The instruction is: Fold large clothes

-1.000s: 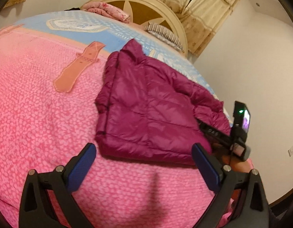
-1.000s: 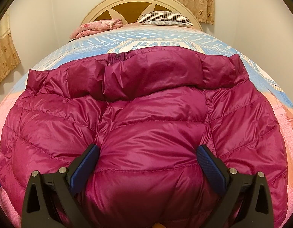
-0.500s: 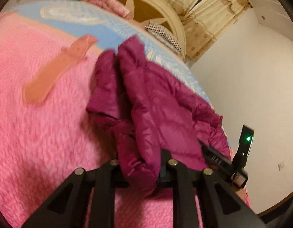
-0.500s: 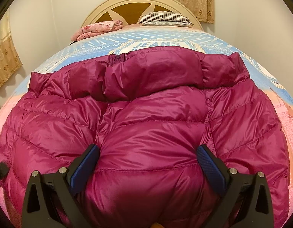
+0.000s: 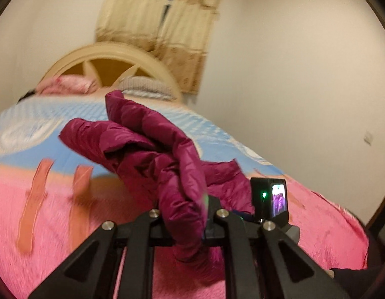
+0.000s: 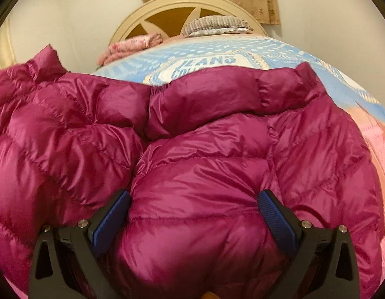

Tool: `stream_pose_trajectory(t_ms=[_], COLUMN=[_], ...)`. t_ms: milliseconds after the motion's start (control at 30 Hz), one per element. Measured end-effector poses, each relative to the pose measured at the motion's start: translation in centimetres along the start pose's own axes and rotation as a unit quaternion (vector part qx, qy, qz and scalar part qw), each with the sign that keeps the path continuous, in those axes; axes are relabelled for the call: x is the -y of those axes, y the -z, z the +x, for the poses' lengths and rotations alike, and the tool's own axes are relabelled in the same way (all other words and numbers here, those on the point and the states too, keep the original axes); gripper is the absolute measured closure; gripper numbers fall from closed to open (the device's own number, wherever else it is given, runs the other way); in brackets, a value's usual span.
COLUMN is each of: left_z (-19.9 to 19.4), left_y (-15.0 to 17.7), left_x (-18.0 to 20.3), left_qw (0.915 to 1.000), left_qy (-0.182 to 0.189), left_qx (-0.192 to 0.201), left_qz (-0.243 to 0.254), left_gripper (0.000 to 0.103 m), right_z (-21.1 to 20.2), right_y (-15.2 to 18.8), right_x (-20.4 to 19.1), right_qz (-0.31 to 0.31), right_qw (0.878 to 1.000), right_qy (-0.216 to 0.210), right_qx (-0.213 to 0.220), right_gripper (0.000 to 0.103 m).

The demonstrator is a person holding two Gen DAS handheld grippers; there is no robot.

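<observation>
One jacket (image 6: 205,174), magenta and quilted, lies on the bed (image 5: 67,224); both views show the same garment.

In the left wrist view, from left to right: two orange straps (image 5: 35,199) are printed on the pink bedspread at about 9 o'clock, side by side and apart. One fold of the jacket rises at centre, lifted off the bedspread and bunched, running from 11 o'clock down to the left hand-held gripper (image 5: 185,226) at 6 o'clock. Its jaws are closing and pinch the jacket's edge, the cloth filling the narrow gap. At 4 o'clock sits the right hand-held gripper's camera block (image 5: 268,199), with one green light and one small lit screen. Far behind, one headboard (image 5: 112,57), two pillows (image 5: 67,86) and one curtain (image 5: 162,25) at 12 o'clock, all blurred.

In the right wrist view, the jacket fills the frame; its left part, at 9 to 10 o'clock, stands raised. The right hand-held gripper (image 6: 192,219) at 6 o'clock is spread wide, two blue pads (image 6: 110,221) either side of a puffed jacket panel, pressing on nothing that can be seen. One label reading JEANS (image 6: 207,62) shows on the blue bedspread at 12 o'clock.
</observation>
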State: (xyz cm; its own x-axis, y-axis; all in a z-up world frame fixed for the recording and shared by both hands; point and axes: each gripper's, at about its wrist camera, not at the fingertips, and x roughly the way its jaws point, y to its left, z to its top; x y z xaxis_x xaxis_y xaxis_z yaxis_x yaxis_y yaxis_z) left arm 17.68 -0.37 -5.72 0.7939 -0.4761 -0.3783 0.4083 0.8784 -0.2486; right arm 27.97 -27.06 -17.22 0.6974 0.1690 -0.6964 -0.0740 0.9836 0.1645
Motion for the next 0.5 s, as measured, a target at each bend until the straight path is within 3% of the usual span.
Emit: stream_pose_trajectory(t_ms=[167,300,400,500], left_z=[1.7,3.3,4.7,6.4], left_y=[-0.4,0.3,0.9,1.8], left_x=[4.5,8.0,9.3,10.4], left_qw=[0.9963,0.9848,0.9793,0.9747], left_qy=[0.02,0.028,0.044,0.056], left_qx=[-0.008,-0.021,-0.038,-0.054], left_qz=[0.083,0.17,0.194,0.21], left_gripper=[0.09,0.09,0.09,0.09], right_z=[-1.5,-4.0,-7.0,-10.2], right_y=[0.7,0.7,0.2,-1.1], right_x=[0.9,3.2,6.6,10.6], right_qz=[-0.008,0.007,0.031,0.06], right_qw=[1.0,0.999,0.998,0.994], right_qy=[-0.007,-0.025,-0.028,-0.005], right_qx=[-0.004,0.019,0.053,0.089], right_gripper=[0.001,0.001,0.001,0.001])
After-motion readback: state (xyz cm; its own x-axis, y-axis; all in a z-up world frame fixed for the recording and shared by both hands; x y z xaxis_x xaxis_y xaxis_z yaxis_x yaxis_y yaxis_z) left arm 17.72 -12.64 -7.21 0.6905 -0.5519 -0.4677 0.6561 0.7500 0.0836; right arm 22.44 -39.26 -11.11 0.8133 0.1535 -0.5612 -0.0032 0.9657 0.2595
